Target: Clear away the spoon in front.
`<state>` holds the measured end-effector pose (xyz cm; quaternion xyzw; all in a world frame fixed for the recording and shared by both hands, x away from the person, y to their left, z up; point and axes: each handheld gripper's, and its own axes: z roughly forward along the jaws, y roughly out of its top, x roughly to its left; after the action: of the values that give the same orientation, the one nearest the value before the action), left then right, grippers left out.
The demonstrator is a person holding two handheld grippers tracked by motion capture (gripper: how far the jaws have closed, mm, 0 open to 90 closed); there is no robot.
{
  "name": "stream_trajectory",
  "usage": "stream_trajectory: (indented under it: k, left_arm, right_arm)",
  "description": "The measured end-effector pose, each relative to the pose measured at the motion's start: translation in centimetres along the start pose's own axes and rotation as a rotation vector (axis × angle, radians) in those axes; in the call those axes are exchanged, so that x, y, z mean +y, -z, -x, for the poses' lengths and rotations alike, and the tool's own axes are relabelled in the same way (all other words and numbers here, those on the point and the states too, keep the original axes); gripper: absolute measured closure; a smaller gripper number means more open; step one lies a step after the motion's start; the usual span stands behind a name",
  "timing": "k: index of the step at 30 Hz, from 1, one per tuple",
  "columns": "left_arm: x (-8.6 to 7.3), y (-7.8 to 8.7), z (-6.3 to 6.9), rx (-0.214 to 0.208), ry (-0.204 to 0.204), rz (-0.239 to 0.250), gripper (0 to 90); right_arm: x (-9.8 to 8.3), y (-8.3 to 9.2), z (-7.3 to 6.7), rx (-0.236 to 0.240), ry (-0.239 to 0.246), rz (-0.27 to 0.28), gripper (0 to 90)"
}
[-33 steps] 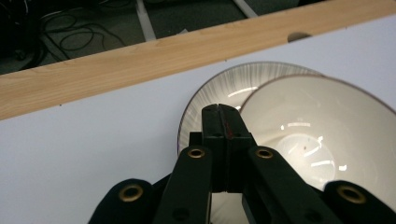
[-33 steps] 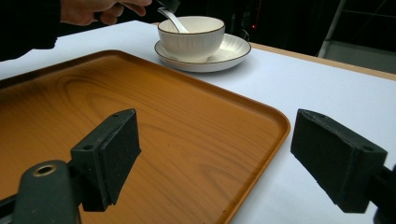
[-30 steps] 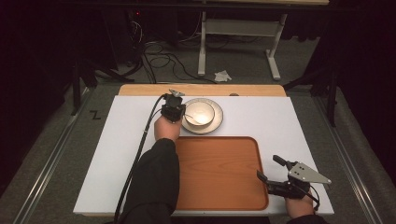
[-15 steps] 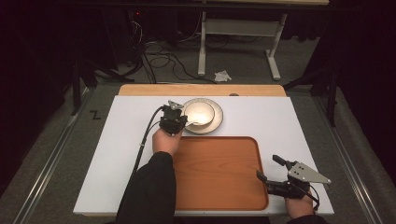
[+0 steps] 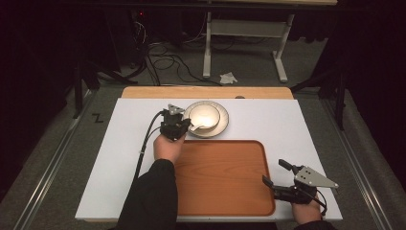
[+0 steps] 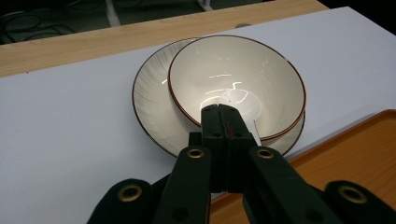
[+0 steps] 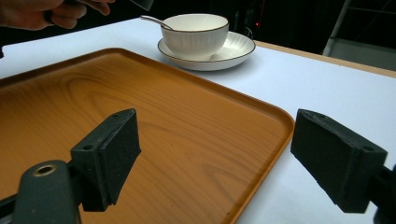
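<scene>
Dark room, cables on the floor beyond; white surface with a wooden strip along its far edge.

Noted on the surface: pale bowl seated on a ribbed plate, both just past the far rim of a wooden tray. Tray bare.

Spoon lying inside the bowl, scoop on the bottom, handle slanting up over the near rim.

Left gripper at the bowl's near-left side, fingers clenched, apparently on the spoon handle; a strip of white handle peeking out beside the tips in the left gripper view.

Right gripper low at the tray's near right corner, well apart from the crockery, fingers released and spread wide, nothing between them.

Step in hand, by judgement: taking the spoon out of the bowl, grip made, lift not yet evident, scoop not yet off the bowl floor.

Next move, by judgement: raise the spoon straight up and clear of the rim without dragging the bowl across the plate, then carry it toward the tray. Needs a firm pinch on a thin, smooth handle; risk of it swivelling between the fingers.
</scene>
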<state>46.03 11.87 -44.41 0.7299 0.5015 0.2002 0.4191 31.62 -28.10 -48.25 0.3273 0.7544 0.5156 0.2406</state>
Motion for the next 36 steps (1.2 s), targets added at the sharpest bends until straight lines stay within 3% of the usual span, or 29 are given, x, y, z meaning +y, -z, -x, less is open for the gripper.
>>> stream_trajectory:
  k: [5, 12, 13, 15, 16, 17, 20, 25, 26, 30, 36]
  left_arm:
    - [-0.8, 0.9, 0.2, -0.021, 0.031, 0.021, 84.9]
    - [-1.8, 1.5, 0.1, -0.074, 0.136, 0.039, 69.8]
    - [-1.8, 1.5, 0.1, -0.074, 0.136, 0.039, 67.8]
    - [-1.9, 1.6, 0.0, -0.109, 0.184, 0.048, 62.5]
    - [-1.9, 1.6, 0.0, -0.109, 0.184, 0.048, 60.6]
    - [-1.9, 1.4, -0.1, -0.147, 0.229, 0.056, 57.4]
    - [-1.9, 1.1, -0.1, -0.177, 0.281, 0.058, 51.7]
    - [-2.1, 0.2, -0.4, -0.185, 0.326, 0.039, 50.2]
    - [-2.2, -0.1, -0.6, -0.192, 0.353, 0.033, 50.6]
    - [-2.5, -0.7, -0.8, -0.22, 0.391, 0.021, 53.1]
    - [-2.7, -1.4, -0.8, -0.223, 0.405, 0.001, 58.3]
  right_arm:
    - [0.0, -0.2, 0.1, 0.006, -0.015, -0.002, 16.3]
    - [0.0, -0.3, -0.1, 0.011, -0.004, -0.004, 16.3]
    - [0.0, -0.3, -0.1, 0.011, -0.004, -0.004, 16.3]
    - [0.0, -0.3, -0.1, 0.011, -0.006, -0.005, 16.3]
    - [0.0, -0.3, -0.1, 0.011, -0.006, -0.005, 16.3]
    - [0.0, -0.4, -0.1, 0.011, -0.005, -0.006, 16.3]
    - [0.0, -0.4, -0.1, 0.011, -0.003, -0.008, 16.3]
    - [0.0, -0.4, -0.2, 0.01, -0.004, -0.009, 16.3]
    - [0.0, -0.4, -0.2, 0.01, -0.004, -0.008, 16.3]
    - [0.0, -0.3, -0.1, 0.011, -0.002, -0.007, 16.3]
    - [0.0, -0.4, -0.1, 0.01, 0.0, -0.008, 16.3]
